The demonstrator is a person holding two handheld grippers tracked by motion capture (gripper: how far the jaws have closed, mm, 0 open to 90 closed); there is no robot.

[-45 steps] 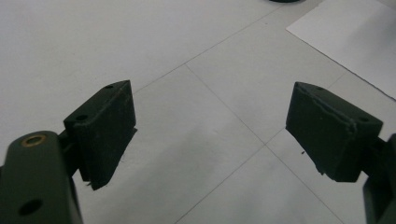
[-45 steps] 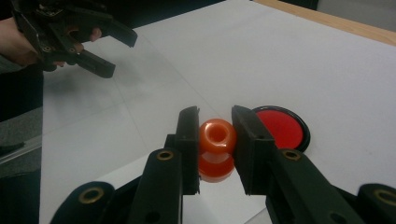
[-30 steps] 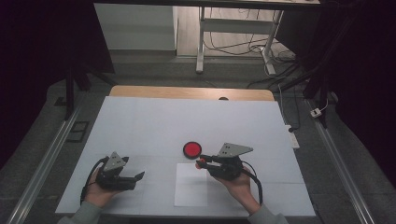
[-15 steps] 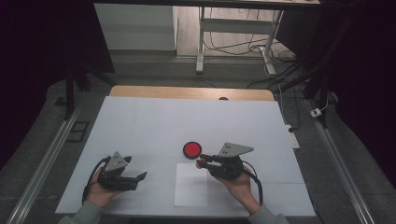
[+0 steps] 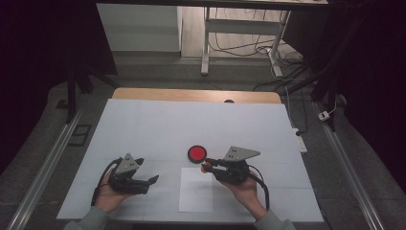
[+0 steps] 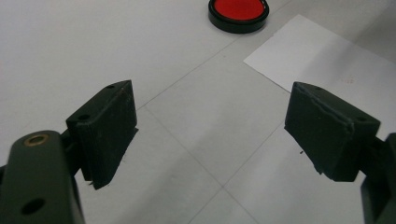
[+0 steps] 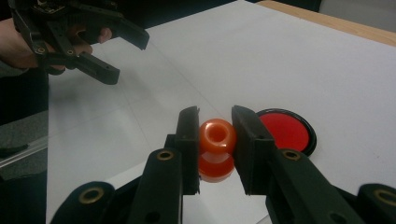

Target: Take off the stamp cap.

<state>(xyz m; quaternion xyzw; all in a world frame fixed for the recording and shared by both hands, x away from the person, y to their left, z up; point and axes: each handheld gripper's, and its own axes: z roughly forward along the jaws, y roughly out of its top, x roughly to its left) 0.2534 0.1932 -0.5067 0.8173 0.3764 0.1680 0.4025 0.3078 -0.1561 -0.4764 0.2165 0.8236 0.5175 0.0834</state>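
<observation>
White sheeting covered the table (image 5: 158, 124), whose bare wooden far edge showed beyond it, and dark floor with trailing cables lay further back. At the left of the high view, the left gripper (image 5: 146, 172) rested low over the white surface in the person's left hand (image 5: 109, 195), its two black jaws spread wide with nothing between them; its own view showed only bare tabletop in the gap. Just right of it lay a plain white rectangular sheet of paper (image 5: 196, 191), flat on the table near the front edge. Beyond that paper's far edge sat a flat round red disc with a black rim (image 5: 197, 153). Rightmost, the right gripper (image 5: 207, 167), carried in the person's right hand (image 5: 245, 190), pointed toward the left with its jaws pressed together on a small glossy orange spool-shaped piece with a hole in its end (image 7: 217, 148). That piece was held just beside the red disc, on its near side, close above the white surface, roughly at the paper's far edge. Left and right grippers stood well apart.
</observation>
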